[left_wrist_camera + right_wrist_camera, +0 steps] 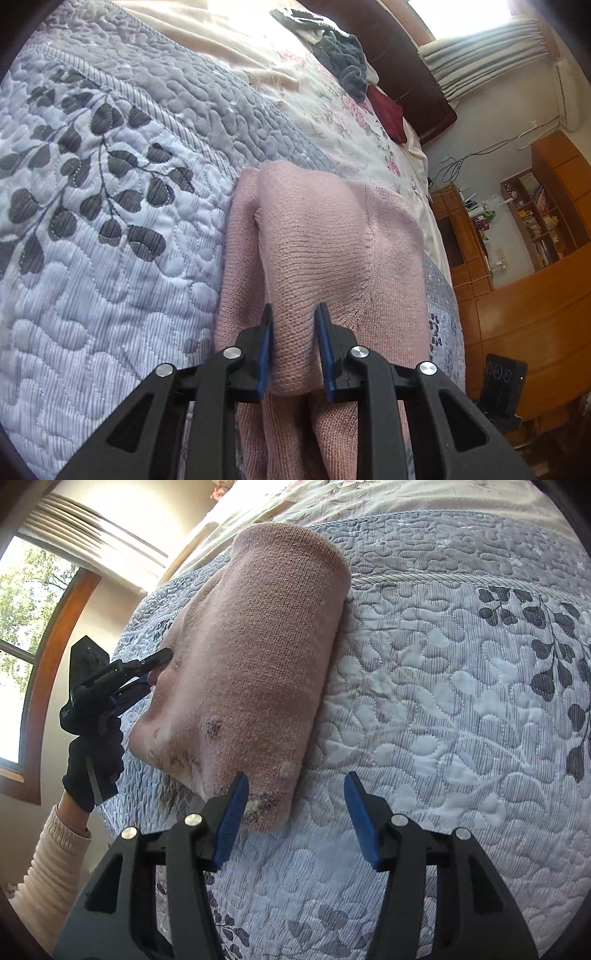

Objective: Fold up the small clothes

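A pink knit garment (325, 229) lies folded on the quilted bedspread (110, 221). My left gripper (294, 310) is shut on a thick fold at the garment's near edge, lifting it a little. In the right wrist view the same garment (258, 646) is a long folded shape, and the left gripper (160, 661) pinches its left side. A dark-gloved hand (92, 768) holds that gripper. My right gripper (295, 775) hangs open over the quilt (443, 701) at the garment's near corner, with nothing between its blue pads.
A grey towel-like heap (343, 62) and a dark red cloth (388, 110) lie at the far side of the bed, near a dark headboard (417, 92). Wooden cabinets and shelves (535, 295) stand beyond the bed's right edge. A window (22, 627) is at the left.
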The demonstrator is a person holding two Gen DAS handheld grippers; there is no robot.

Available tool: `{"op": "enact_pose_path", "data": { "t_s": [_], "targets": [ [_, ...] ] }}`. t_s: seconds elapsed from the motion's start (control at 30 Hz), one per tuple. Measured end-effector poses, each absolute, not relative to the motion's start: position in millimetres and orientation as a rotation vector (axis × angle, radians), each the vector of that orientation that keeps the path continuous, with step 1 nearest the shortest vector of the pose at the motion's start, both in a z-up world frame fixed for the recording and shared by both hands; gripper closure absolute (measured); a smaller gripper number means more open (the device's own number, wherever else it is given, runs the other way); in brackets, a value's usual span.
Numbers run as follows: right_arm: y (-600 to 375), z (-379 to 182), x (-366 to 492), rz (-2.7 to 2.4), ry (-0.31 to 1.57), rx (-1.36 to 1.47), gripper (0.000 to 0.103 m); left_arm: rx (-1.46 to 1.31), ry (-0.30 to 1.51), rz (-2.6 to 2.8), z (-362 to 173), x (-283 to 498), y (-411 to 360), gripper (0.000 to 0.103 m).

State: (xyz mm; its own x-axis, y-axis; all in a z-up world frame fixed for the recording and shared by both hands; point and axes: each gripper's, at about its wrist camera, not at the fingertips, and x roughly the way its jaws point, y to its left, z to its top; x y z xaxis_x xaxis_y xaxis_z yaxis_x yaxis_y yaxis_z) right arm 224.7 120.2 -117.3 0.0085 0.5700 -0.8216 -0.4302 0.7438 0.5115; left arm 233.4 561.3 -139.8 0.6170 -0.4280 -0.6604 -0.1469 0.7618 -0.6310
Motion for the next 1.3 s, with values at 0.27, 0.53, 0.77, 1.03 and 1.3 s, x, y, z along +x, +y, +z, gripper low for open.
{"op": "enact_pose_path", "data": {
  "t_s": [0.27, 0.53, 0.77, 1.03, 1.3],
  "targets": [
    [131, -133, 224, 0.814, 1.398, 0.243, 0.041, -0.467, 0.904, -0.233, -93, 174, 506, 0.058],
    [147, -146, 217, 0.805, 1.429, 0.221, 0.041, -0.504, 1.024, -0.231, -133, 176, 493, 0.094],
    [152, -147, 211, 0.838, 1.394, 0.197, 0.08, -0.599, 0.996, -0.19, -147, 156, 528, 0.099],
    [155, -151, 211, 0.814, 1.418, 0.139, 0.079, -0.575, 1.023, -0.172, -159, 162, 523, 0.094],
    [155, -116, 234, 0.861, 1.337, 0.197, 0.046, -0.498, 0.951, -0.131, -113, 178, 534, 0.036]
  ]
}}
